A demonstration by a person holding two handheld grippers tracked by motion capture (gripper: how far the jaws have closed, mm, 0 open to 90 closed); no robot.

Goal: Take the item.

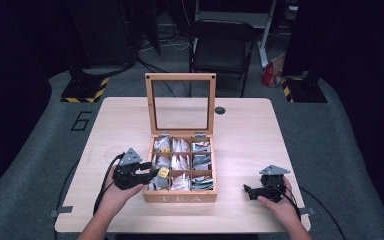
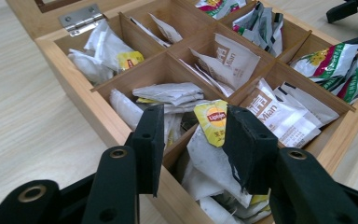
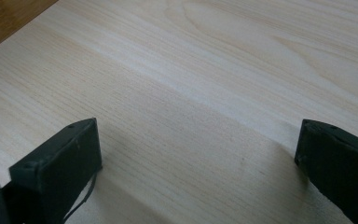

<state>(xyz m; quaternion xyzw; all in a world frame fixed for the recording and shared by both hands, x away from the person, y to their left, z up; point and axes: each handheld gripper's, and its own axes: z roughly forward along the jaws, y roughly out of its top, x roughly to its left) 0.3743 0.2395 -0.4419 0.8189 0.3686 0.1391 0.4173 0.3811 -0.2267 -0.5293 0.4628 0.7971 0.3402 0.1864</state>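
An open wooden tea box (image 1: 180, 198) with a glass lid (image 1: 180, 77) stands in the middle of the table, its compartments full of tea sachets. My left gripper (image 1: 155, 175) reaches over the box's front left corner. In the left gripper view the box wall (image 2: 74, 60) runs under my left gripper (image 2: 196, 112). A yellow Lipton tag (image 2: 212, 121) on a white tea bag (image 2: 209, 163) stands up between the jaws, against the right jaw and apart from the left one. The tag (image 1: 163, 173) shows at the gripper's tip. My right gripper (image 1: 248, 190) rests open on the table; my right gripper (image 3: 196, 126) has bare wood between its jaws.
The box's front wall reads TEA. White Mian sachets (image 2: 275, 112) and green-printed sachets (image 2: 335, 65) fill neighbouring compartments. A cable hole (image 1: 220, 110) sits in the table behind the box. A folding chair (image 1: 222, 45) stands beyond the table's far edge.
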